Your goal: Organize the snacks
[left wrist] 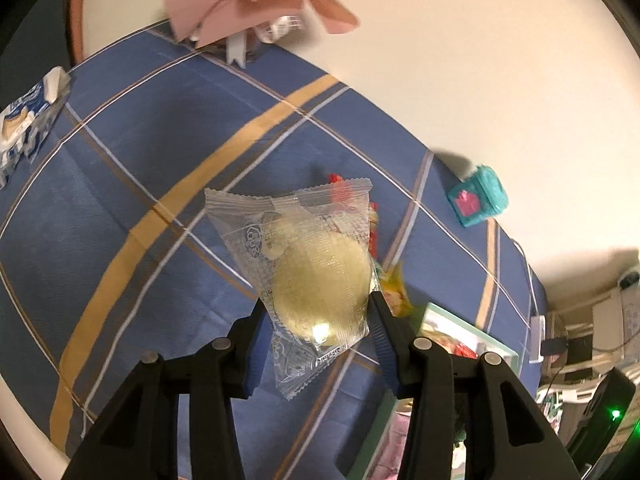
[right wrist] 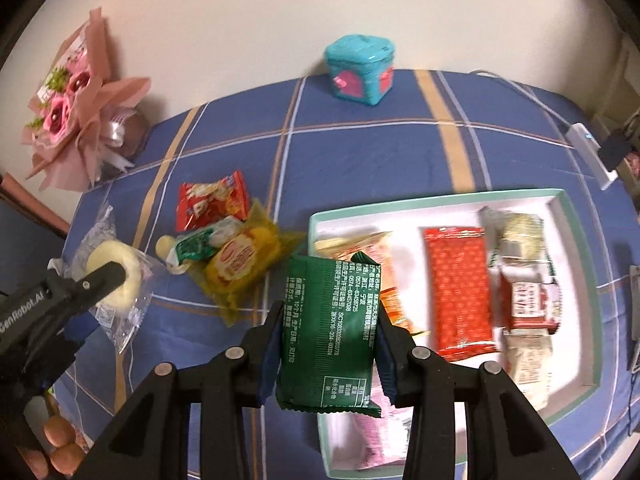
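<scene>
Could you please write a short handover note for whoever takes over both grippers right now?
Left gripper: shut on a clear packet with a round pale-yellow cake, held above the blue plaid tablecloth.
Right gripper: shut on a dark green foil packet, at the near-left edge of the white tray with a mint-green rim.
Done: several packets already in the tray.
Left: place both held packets, then the loose pile of red, green and yellow packets.

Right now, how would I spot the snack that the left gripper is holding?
Find the blue checked tablecloth, then the loose snack pile left of the white tray. Beside it the left gripper holds a clear packet: the only see-through wrapper, a pale round cake inside.
</scene>
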A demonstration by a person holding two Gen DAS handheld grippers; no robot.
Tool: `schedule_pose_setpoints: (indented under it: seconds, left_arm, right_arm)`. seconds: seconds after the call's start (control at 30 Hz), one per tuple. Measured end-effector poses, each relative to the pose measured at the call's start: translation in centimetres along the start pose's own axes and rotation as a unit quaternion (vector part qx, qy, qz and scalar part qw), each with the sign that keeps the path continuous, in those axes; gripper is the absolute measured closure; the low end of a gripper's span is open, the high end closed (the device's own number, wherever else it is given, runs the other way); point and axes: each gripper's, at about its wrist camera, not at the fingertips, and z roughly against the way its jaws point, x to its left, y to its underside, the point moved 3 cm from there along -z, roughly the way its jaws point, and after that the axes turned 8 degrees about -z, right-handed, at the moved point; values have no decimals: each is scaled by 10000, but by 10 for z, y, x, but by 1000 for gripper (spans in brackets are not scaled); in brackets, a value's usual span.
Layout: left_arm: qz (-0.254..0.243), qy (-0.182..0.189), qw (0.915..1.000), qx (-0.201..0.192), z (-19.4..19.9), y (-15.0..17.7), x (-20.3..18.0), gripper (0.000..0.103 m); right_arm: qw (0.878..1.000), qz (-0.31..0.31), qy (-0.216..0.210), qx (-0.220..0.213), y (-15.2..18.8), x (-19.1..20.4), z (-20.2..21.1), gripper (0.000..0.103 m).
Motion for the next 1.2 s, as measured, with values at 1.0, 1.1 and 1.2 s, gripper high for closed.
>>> schedule_pose_setpoints:
  seconds: [1.0, 1.1, 1.2]
  left_arm:
    - [-1758, 362, 9817, 642, -30, 74, -155, 54]
    - [-1939, 403, 9772, 760, -38, 84, -168, 54]
    - [-2151, 334, 9725, 825, -47, 92, -179, 54]
  right_arm:
    - [9903, -1251, 606, -57, -22, -141, 23, 60]
    - [9901, -1281, 567, -38, -22, -145, 21, 60]
    - [9904, -1282, 521, -23, -21, -146, 19, 60]
